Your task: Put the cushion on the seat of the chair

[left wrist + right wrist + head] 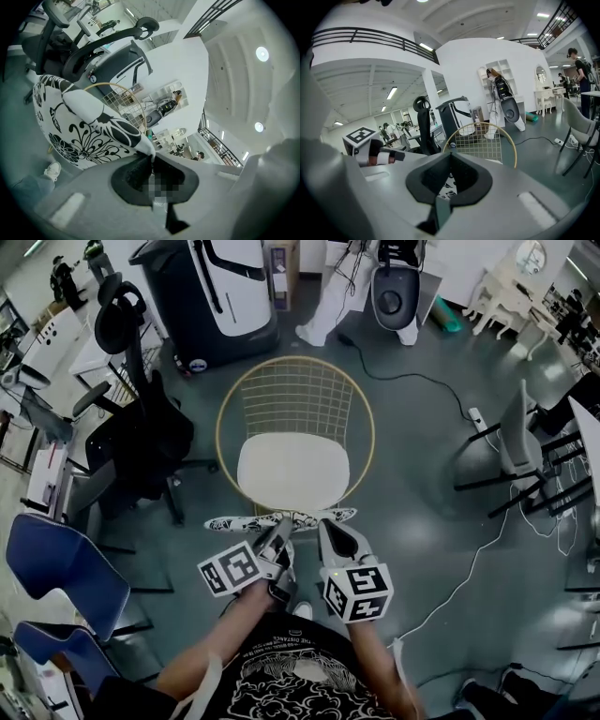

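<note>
A flat cushion (281, 519) with a black-and-white flower print hangs level between my two grippers, just in front of the chair. The chair has a round gold wire back (295, 395) and a white seat (292, 470). My left gripper (278, 532) is shut on the cushion's near edge; in the left gripper view the cushion (79, 126) spreads out to the left from the closed jaws (151, 161). My right gripper (328, 531) is shut on the same edge further right. In the right gripper view the cushion's print (449, 185) shows under the closed jaws (450, 157), with the chair (480, 138) straight ahead.
A black office chair (141, 427) stands close to the left of the wire chair, with blue chairs (56, 568) nearer me on the left. Grey chairs (520, 442) and a white cable (469, 559) are on the right. A large black-and-white machine (220, 296) stands behind.
</note>
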{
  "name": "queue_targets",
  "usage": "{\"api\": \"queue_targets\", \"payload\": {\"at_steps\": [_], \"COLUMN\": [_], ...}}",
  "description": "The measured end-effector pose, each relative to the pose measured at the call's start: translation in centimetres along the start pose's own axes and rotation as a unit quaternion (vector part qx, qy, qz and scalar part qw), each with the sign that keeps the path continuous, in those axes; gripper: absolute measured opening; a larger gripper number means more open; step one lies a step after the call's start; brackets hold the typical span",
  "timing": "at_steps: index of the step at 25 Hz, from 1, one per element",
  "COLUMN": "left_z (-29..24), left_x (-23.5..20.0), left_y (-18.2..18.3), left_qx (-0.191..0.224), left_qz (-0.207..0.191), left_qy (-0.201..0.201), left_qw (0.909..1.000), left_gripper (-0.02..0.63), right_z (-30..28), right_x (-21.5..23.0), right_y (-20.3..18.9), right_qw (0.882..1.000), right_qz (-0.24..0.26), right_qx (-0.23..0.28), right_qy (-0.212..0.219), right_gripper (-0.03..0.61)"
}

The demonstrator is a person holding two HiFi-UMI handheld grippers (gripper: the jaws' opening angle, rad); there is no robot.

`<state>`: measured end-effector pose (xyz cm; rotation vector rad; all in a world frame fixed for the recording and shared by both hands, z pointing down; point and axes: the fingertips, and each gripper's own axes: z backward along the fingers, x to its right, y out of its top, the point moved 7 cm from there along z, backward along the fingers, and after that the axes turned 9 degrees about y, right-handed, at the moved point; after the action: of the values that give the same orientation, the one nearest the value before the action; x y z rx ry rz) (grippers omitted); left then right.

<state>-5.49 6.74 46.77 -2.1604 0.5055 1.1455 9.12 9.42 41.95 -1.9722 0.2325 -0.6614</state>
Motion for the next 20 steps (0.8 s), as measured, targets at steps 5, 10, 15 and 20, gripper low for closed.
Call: {"api": "queue_targets", "payload": {"at_steps": [5,10,15,20], "left_z": [-3.4,-6.2,-9.0,-12.1], "left_x": [0.8,0.9,0.9,1.0], "left_y": [1.6,4.5,6.6,9.2], "left_qx": [-0.009,-0.022,-0.042,-0.061], "left_qz": [-0.001,0.000,0.001,0.002], "left_qy": [-0.002,-0.007,-0.011,-0.020], "left_qw": [1.0000,0.9997,0.9991,0.9979], "left_gripper": [0.012,0.012,0.012,0.012], "right_z": [-1.5,-4.2,-6.7,-9.3], "right_x": [2.4,3.8,5.2,6.6], "right_y": [1.4,3.3,4.5,5.8], "right_qw": [1.000,1.000,0.999,0.999], "right_qz": [-0.002,-0.007,-0.016,-0.018], "right_qx": [-0.004,-0.007,-0.013,-0.016], "right_qy": [-0.007,-0.020,-0.031,-0.043], "right_gripper": [-0.002,-0.002,-0.002,-0.002]}}
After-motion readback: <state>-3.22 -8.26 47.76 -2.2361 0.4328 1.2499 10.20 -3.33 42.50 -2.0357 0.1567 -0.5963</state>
